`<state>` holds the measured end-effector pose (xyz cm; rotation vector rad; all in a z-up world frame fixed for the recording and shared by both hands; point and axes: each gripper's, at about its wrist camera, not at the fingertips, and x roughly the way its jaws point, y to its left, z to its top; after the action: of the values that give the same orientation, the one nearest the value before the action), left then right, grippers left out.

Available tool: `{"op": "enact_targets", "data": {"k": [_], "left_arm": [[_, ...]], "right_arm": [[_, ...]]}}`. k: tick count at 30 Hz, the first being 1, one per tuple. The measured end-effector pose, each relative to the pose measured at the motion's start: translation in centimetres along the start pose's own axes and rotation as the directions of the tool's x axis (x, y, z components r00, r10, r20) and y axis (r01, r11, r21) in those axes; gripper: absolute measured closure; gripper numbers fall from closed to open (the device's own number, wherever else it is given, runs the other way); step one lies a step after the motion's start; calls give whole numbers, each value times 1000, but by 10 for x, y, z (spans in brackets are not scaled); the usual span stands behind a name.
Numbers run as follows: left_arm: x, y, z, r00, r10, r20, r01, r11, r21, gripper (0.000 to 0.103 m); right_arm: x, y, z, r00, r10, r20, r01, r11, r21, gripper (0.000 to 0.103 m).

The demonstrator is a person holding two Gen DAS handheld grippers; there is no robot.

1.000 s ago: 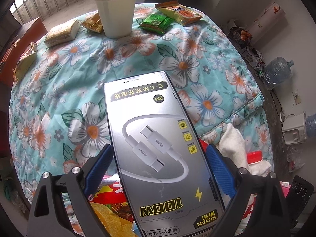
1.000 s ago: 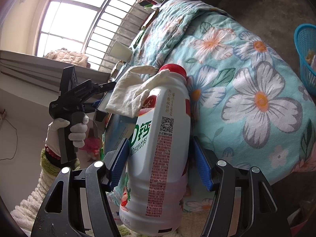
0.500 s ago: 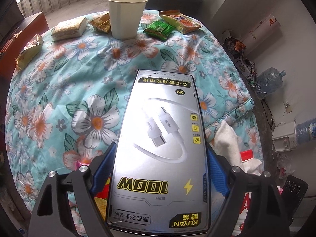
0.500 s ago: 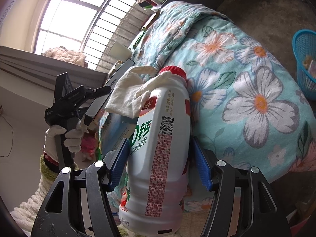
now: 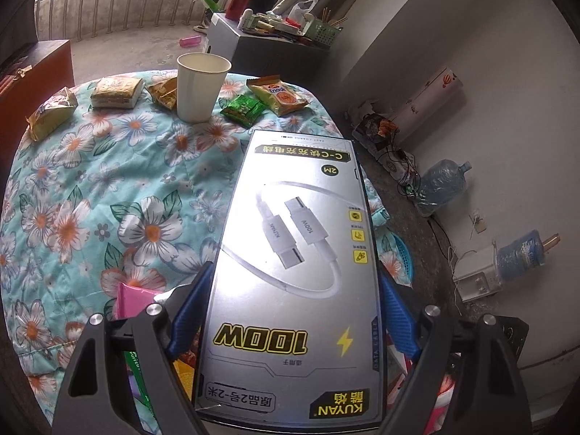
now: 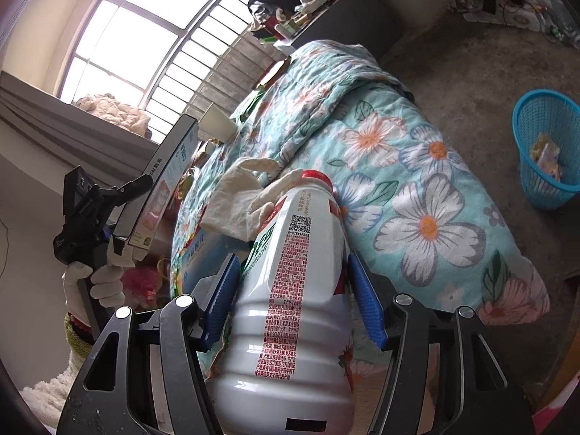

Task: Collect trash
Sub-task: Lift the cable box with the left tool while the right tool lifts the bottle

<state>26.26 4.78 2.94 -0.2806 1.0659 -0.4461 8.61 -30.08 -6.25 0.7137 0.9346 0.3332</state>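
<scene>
The left gripper (image 5: pixel 293 311) holds a flat grey cable box (image 5: pixel 290 272) lengthwise between its two blue pads, one pad pressed on each long edge, so the jaws stand wide but are clamped on the box. The box runs forward from the jaws and hangs above the flowered quilt (image 5: pixel 108 188), its far end reaching toward the snacks at the back of the bed. From the right wrist view the same box (image 6: pixel 159 188) is seen edge-on, lifted clear of the quilt (image 6: pixel 417 188) and tilted, with the left gripper (image 6: pixel 119 199) carried by a gloved hand (image 6: pixel 105 282). The right gripper (image 6: pixel 293 297) grips a white plastic bottle (image 6: pixel 290 308) with a red cap around its middle, the blue pads (image 6: pixel 366 304) against both sides. The bottle's base points back toward the camera and its cap points forward, next to a white cloth (image 6: pixel 235 203) that lies on the quilt's edge. On the far part of the bed a paper cup (image 5: pixel 201 87) stands upright, with a green wrapper (image 5: pixel 243 108) and a yellow snack bag (image 5: pixel 281 96) just to its right, and a wrapped cake (image 5: pixel 116 92) and another bag (image 5: pixel 50 114) to its left. A pink packet (image 5: pixel 132 299) lies on the quilt just beside the left jaw. A blue basket (image 6: pixel 547 145) stands on the floor, well apart from the bed, with some wrappers inside.
</scene>
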Motion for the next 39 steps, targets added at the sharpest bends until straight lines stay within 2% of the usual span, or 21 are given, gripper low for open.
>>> {"op": "enact_targets", "data": {"k": [8,16,20,29,35,39], "left_arm": [[-8,-12,-19,998,-57,22,57,998,18,21],[-15,-16,-40,995,-90,47,88,995,44,21],[-17,-22,-44,994,-94,51,90,994,70,21],[-25,-33,-45,992,-99,78,91,991,100,21],[-25,-39,-49,991,-105,77,97,989,109,21],[-25,-45,-50,991,-108,81,98,988,118,21]], "right_arm": [[21,11,-7,991,-123,-57,117,988,-99,45],[38,12,-7,984,-156,-88,143,981,-130,43],[31,13,-9,988,-147,-54,140,984,-106,44],[3,2,-5,982,-184,50,186,982,-37,45],[-15,-8,0,983,-157,96,158,987,6,46],[-26,-10,4,982,-137,128,135,991,24,52]]}}
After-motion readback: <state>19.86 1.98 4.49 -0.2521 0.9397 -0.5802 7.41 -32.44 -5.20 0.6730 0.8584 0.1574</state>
